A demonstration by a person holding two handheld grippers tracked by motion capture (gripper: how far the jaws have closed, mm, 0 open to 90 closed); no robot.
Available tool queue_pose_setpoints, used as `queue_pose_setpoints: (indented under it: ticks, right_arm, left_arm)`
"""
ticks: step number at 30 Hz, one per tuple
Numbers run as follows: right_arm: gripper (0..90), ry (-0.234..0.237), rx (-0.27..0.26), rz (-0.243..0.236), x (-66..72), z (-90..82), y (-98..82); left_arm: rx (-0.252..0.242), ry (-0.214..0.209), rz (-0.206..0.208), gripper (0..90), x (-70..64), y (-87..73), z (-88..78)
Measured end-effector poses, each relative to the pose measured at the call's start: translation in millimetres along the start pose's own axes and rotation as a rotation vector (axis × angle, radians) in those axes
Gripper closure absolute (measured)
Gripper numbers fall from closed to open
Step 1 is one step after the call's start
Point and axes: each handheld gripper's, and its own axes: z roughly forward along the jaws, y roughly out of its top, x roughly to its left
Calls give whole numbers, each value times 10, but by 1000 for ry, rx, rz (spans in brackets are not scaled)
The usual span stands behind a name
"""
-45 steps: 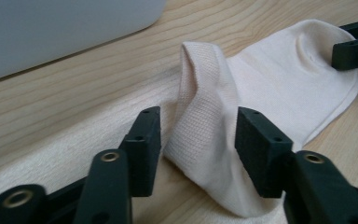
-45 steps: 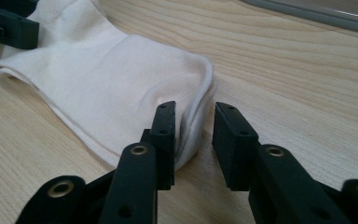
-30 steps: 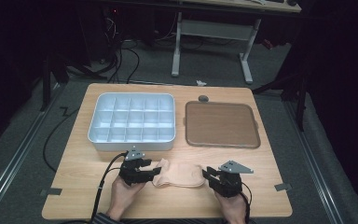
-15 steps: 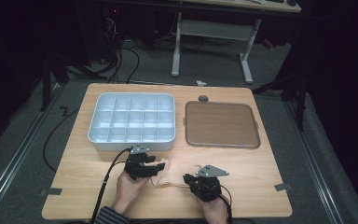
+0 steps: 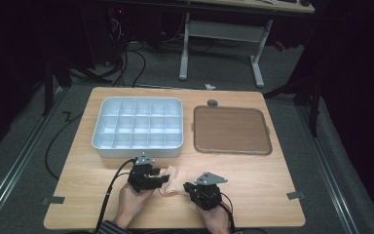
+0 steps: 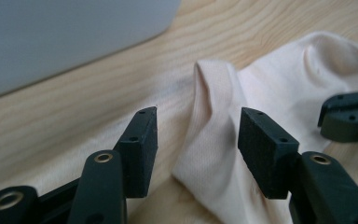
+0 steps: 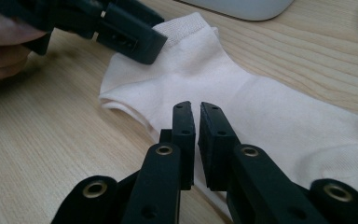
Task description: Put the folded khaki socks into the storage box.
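Near table edge: left claw [image 6: 198, 135] closing, gapped, astride sock [image 6: 270, 88] fold; right claw [image 7: 196, 140] pinching sock.

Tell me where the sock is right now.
The sock lies flat on the table's near edge in the high view, between the left gripper and right gripper, just in front of the compartment tray.

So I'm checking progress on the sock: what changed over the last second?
The right gripper slid left along the table onto the sock, its jaws closing nearly together over the fabric. The left gripper kept its place, its jaws closing somewhat around a raised fold. The compartment tray and brown tray stayed put.
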Motion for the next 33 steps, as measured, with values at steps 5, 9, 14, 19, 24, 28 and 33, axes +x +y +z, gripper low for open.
queue_pose_setpoints:
  ticks: [5,9,14,19,24,28,33]
  right_arm:
    - [853,-12,21,-6,-9,28,-4]
    - [854,-14,24,-7,-14,34,-8]
    - [855,-24,39,-17,-8,55,-16]
    - [857,-21,47,-10,-14,69,-26]
    - [861,-22,50,-8,-15,73,-28]
    - [863,-22,53,-13,-18,71,-30]
    - [866,-16,49,-14,-27,73,-35]
  left_arm:
    - [3,6,-3,505,-37,-77,-54]
    - [11,27,4,516,-69,-93,-74]
    - [21,12,8,577,-100,-111,-81]
    - [30,21,9,631,-118,-111,-81]
    - [25,-5,-10,730,-103,-121,-66]
    - [24,-26,-26,778,-79,-123,-60]
    - [10,-53,-40,798,-57,-132,-69]
